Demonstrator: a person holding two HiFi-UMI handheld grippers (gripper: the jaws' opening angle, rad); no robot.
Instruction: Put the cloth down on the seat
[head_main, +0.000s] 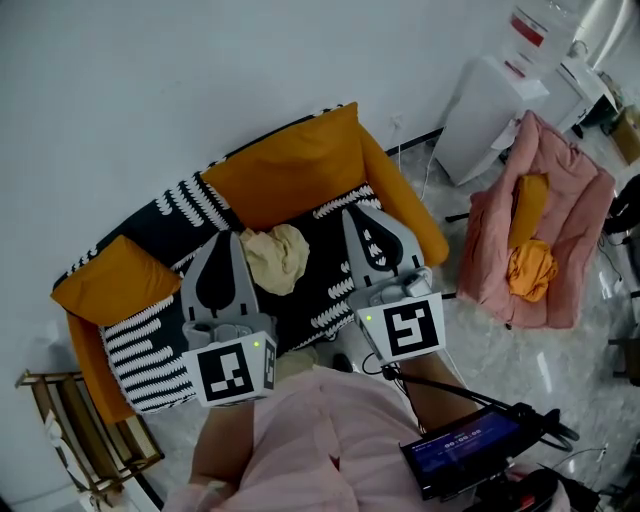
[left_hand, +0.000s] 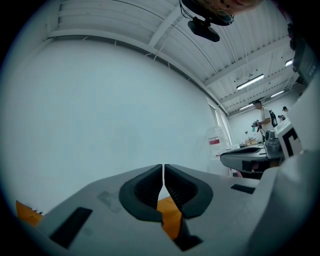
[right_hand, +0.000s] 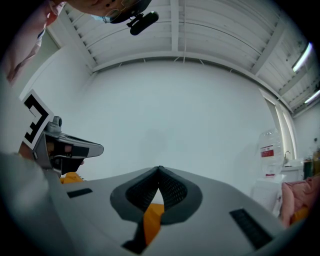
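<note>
A crumpled beige cloth (head_main: 275, 257) lies on the black-and-white patterned seat (head_main: 335, 292) of a small orange sofa, just in front of its orange back cushion (head_main: 290, 175). My left gripper (head_main: 224, 242) hovers over the seat to the left of the cloth, and my right gripper (head_main: 358, 216) hovers to its right. Neither touches the cloth. Both are shut with nothing between the jaws. The left gripper view shows its gripper (left_hand: 163, 167) aimed at the white wall, with only orange cushion behind the jaws. The right gripper view shows the same for its gripper (right_hand: 159, 169).
An orange arm cushion (head_main: 115, 280) lies at the sofa's left end. A pink chair (head_main: 560, 215) holding an orange cloth (head_main: 530, 270) stands to the right, with a water dispenser (head_main: 490, 100) behind it. A wooden rack (head_main: 85, 435) stands at lower left. A tablet (head_main: 470, 447) sits near my right arm.
</note>
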